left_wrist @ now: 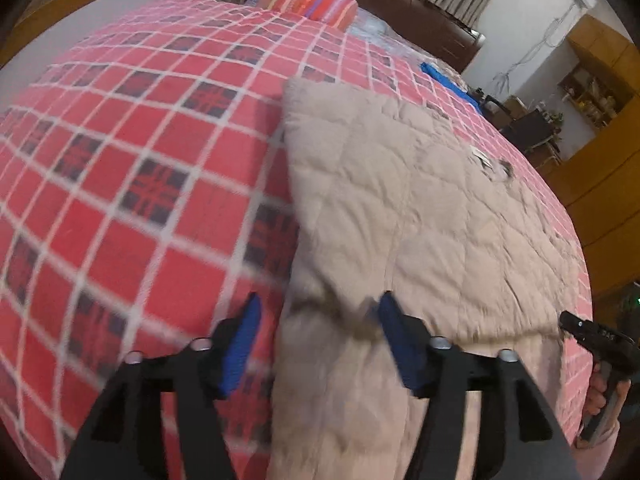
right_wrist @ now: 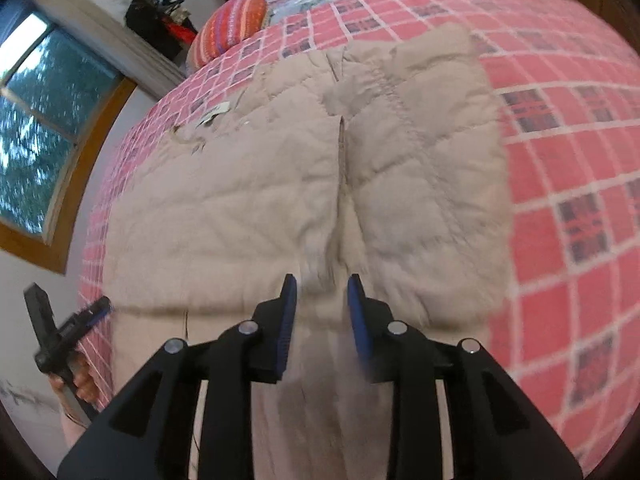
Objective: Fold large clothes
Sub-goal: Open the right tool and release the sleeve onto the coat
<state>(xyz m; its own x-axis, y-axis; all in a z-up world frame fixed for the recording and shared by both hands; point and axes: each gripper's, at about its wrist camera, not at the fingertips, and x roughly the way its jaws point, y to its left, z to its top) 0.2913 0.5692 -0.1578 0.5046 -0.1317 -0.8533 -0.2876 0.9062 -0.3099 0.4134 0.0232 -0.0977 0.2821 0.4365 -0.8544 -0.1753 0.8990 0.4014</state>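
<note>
A large beige quilted jacket (left_wrist: 420, 200) lies spread on a bed with a red plaid cover (left_wrist: 140, 160), and its near part hangs towards me. My left gripper (left_wrist: 320, 320) is open, its blue pads either side of the jacket's left edge, where some dark trim shows. In the right wrist view the jacket (right_wrist: 260, 200) shows a central seam. My right gripper (right_wrist: 322, 300) is open over that seam, with blurred fabric between the pads. Each gripper also shows in the other view, at the jacket's side edge: the right gripper (left_wrist: 568, 320) and the left gripper (right_wrist: 102, 304).
A striped pillow (left_wrist: 316, 0) and a blue cloth (left_wrist: 448, 80) lie at the head of the bed. A wooden cabinet (left_wrist: 600, 120) stands on one side and a window (right_wrist: 40, 120) on the other. A hand (right_wrist: 80, 384) holds the left gripper's handle.
</note>
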